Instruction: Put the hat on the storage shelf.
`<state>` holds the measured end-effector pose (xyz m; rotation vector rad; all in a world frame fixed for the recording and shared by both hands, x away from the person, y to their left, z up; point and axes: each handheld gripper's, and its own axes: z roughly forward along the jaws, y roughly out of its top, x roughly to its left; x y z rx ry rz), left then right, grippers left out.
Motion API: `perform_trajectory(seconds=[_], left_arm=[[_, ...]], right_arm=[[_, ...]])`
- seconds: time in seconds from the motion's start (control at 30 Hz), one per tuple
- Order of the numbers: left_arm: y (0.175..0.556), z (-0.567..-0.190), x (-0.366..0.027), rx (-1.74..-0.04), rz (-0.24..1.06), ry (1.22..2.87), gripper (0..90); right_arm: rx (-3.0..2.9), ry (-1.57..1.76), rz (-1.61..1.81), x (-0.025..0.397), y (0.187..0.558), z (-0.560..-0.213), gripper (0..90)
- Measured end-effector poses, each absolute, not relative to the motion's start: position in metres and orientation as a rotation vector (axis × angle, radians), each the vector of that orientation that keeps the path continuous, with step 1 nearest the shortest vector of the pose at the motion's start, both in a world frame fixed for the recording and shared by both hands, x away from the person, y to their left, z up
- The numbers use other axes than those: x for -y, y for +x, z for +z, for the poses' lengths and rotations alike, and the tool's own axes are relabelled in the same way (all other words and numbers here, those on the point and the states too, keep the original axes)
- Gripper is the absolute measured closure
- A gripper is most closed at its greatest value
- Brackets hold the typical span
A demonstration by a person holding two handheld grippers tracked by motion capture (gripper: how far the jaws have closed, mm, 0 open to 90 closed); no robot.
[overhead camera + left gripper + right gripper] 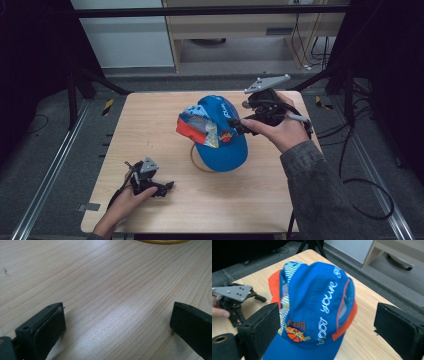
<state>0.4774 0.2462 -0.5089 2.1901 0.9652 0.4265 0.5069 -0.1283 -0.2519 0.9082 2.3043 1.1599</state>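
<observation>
Centrally on the wooden table (150, 125) sits a blue and orange cap (216, 131), over a yellow ring (196, 161); the right gripper (325, 327), raised in a bent wrist, spreads wide before it, while the left gripper (117, 322) rests low near the front edge, jaws wide, empty

Dim, dark-edged high view; soft glare on the table (110, 322); both gripper views slightly blurred.

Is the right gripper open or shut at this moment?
Open. The right gripper has its fingers wide apart, with the blue cap between them, not pinched.
</observation>
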Motion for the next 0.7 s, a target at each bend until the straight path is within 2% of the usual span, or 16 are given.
perform_trajectory(seconds=[0.7], left_arm=[[0.477, -0.509, -0.246, -0.971, 0.428, 2.185, 0.0]], right_arm=[[-2.188, 1.001, 1.189, 0.181, 0.483, -0.279, 5.0]])
